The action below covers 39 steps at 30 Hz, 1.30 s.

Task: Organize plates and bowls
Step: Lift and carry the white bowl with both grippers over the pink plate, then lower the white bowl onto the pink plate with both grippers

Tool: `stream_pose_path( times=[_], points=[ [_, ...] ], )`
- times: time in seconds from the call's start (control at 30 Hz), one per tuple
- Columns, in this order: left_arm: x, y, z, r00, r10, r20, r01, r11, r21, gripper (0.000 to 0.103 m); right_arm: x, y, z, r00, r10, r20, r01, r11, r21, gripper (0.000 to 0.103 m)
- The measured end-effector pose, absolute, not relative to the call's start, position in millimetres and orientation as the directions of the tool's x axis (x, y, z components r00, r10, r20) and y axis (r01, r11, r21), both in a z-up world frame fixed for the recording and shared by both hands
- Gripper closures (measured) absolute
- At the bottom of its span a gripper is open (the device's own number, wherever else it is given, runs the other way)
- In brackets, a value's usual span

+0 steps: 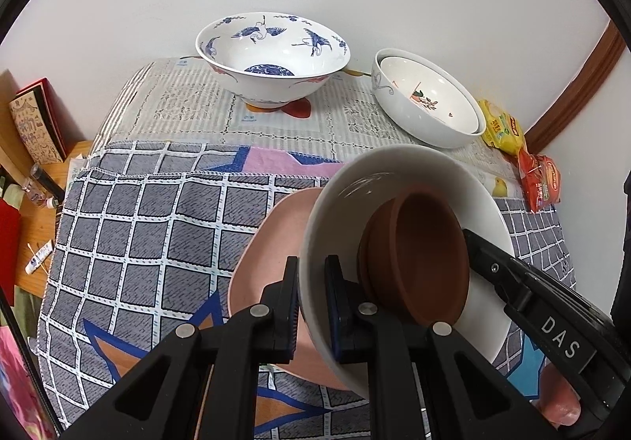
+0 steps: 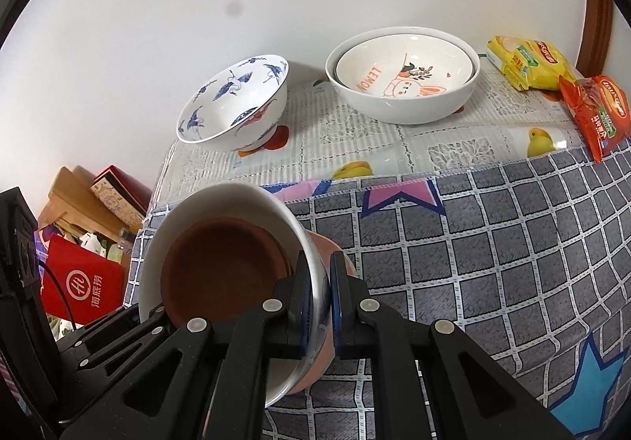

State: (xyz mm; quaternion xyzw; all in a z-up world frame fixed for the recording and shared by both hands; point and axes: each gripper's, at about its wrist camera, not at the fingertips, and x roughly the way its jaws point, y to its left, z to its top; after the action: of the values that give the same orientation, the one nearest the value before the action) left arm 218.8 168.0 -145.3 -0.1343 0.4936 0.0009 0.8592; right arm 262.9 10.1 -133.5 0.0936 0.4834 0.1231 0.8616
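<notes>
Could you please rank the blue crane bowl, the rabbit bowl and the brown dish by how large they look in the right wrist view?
1. Brown dish, looks largest, though it sits nearest the camera inside the held white bowl, so its true size is unsure.
2. Rabbit bowl.
3. Blue crane bowl, close to the rabbit bowl in apparent size.

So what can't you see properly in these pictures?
- Pink plate, both views: mostly covered by the white bowl and the tongs.
- Brown dishes: nested, count unclear.
- Outer bowl under the rabbit bowl: inside hidden.
- Red bag, right view: cut off by the left tongs.
</notes>
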Motion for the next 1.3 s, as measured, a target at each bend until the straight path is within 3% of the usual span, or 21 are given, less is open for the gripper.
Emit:
stream_pose_path(
  times=[1.17, 1.3],
  points=[
    [236, 183, -192, 0.453, -0.078, -0.888, -0.186, 0.966, -0.179, 0.089, 280, 32, -186, 0.415, 0.303, -0.858, -0.186, 0.951, 0.246, 0.092],
    [236, 184, -191, 0.445, -0.062, -0.893, -0.193, 0.968, -0.163, 0.087, 279, 32, -184, 0.426, 0.278, -0.861, -0.202, 0.957, 0.209, 0.085]
  ],
)
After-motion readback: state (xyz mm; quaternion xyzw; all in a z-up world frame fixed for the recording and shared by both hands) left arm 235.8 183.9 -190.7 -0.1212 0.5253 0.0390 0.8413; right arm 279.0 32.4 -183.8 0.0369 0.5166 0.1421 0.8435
